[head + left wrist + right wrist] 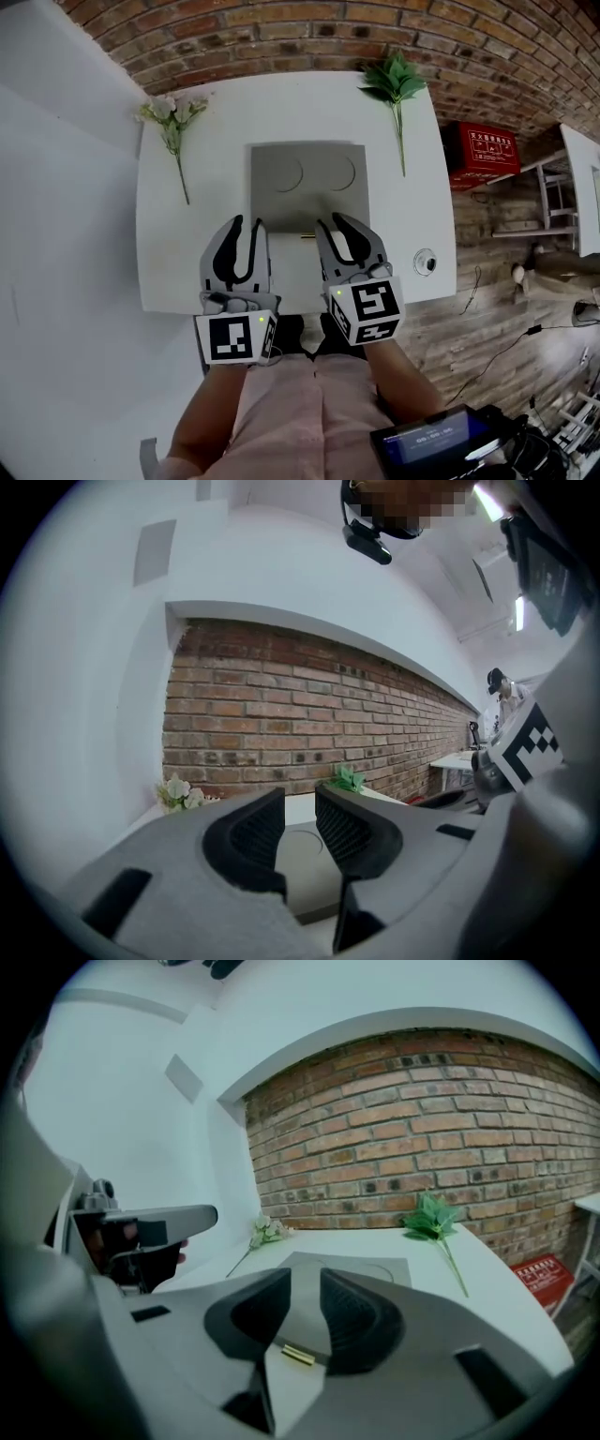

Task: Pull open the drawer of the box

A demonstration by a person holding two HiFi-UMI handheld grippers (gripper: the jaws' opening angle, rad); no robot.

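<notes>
1. Grey box (309,183) sits mid-frame on the white counter (187,253), with its brass handle (298,1355) facing the person.
2. Right gripper (339,230): jaws spread and empty, lined up on the handle for the pull.
3. Left gripper (247,225): jaws spread and empty, probably there to steady the box.

I have two grey claws, the left gripper (247,223) and the right gripper (335,222), and their curved fingers are black on the inside. The pads (253,832) are black with little ridges. Each claw has a white cube (236,337) with black square marks and a tiny green light (260,320), and I wear pink clothes (300,412).
</notes>
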